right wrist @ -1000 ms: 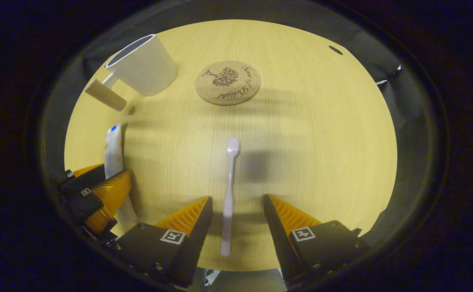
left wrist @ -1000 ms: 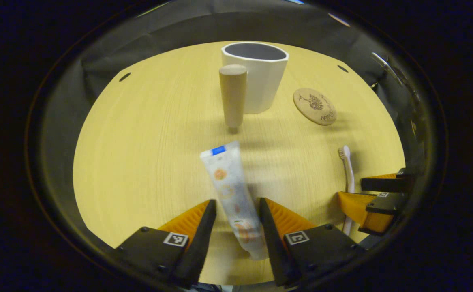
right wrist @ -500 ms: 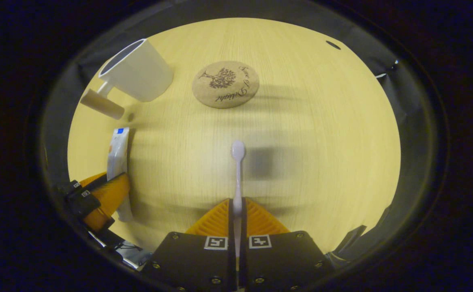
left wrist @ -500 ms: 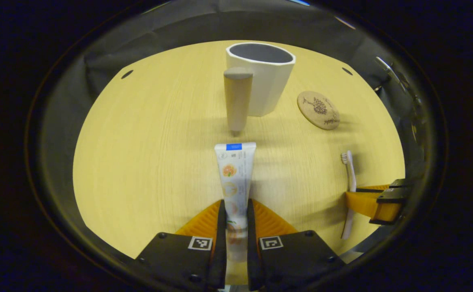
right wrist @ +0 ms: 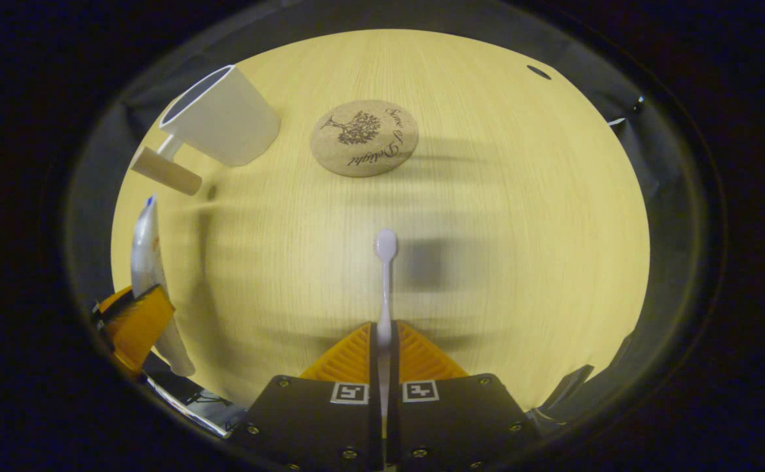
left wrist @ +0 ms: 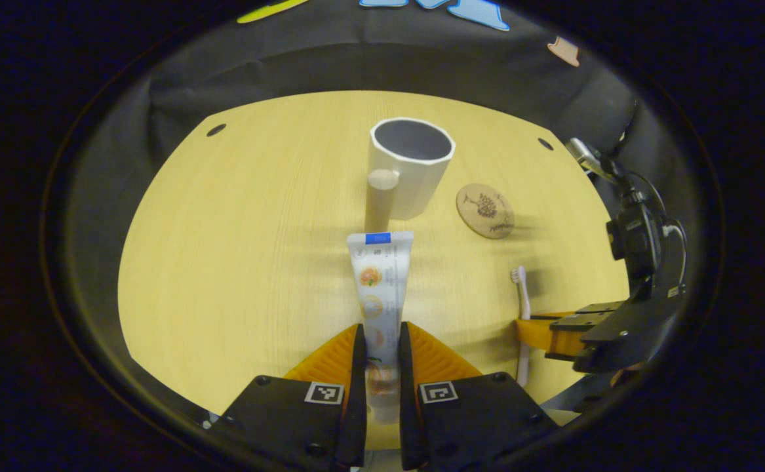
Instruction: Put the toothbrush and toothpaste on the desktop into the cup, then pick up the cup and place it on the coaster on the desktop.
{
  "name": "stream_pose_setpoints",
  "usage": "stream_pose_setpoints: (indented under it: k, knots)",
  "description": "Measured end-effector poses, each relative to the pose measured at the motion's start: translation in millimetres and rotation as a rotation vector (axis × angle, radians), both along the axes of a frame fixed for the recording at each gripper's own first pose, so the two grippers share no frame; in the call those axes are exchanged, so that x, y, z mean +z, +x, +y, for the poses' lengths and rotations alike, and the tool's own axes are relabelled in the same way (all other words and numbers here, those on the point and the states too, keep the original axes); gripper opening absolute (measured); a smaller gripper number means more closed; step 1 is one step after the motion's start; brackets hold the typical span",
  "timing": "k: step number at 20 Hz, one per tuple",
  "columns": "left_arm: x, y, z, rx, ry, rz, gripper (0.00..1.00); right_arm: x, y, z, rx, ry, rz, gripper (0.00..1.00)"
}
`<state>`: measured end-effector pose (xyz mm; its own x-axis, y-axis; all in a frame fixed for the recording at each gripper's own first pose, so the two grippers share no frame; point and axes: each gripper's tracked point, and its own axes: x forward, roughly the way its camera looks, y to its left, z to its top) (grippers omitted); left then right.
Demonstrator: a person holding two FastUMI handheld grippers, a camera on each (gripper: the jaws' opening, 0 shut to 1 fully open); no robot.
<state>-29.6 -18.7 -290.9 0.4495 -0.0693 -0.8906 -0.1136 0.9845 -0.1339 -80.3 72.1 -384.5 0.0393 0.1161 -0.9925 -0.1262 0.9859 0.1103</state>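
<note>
Left claw (left wrist: 378,367) clamps the white printed toothpaste tube (left wrist: 380,282); right claw (right wrist: 382,354) clamps the slim white toothbrush (right wrist: 384,288), apparently lifted. Either may strike the white cup's (left wrist: 410,167) rim, toppling it on the table (left wrist: 251,229).

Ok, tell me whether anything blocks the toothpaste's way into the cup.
Only the cup's own wooden handle: it stands between the toothpaste, clamped in the left gripper, and the cup. The mouth looks open, so coming in from above should clear it.
</note>
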Motion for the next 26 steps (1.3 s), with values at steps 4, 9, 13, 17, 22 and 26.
stream_pose_setpoints:
  k: [4, 9, 13, 17, 22, 26]
  knots:
    - [52, 25, -2, -0.009, 0.000, -0.099, 0.27, 0, 0, 0, 0.000, 0.007, -0.009, 0.05]
    - [97, 84, 0, -0.024, -0.007, -0.230, 0.27, 0, -1, 0, -0.018, 0.027, -0.010, 0.05]
    - [116, 142, 5, -0.084, 0.018, -0.343, 0.28, 0, -1, 0, -0.042, 0.049, -0.014, 0.05]
    - [126, 191, -6, -0.173, 0.042, -0.456, 0.28, 0, -2, 0, -0.031, 0.050, -0.040, 0.05]
    - [123, 230, -15, -0.183, 0.029, -0.565, 0.27, 0, -2, 0, -0.007, 0.035, -0.062, 0.05]
    - [100, 244, -14, -0.170, 0.056, -0.596, 0.27, 0, -3, 0, 0.010, 0.032, -0.077, 0.05]
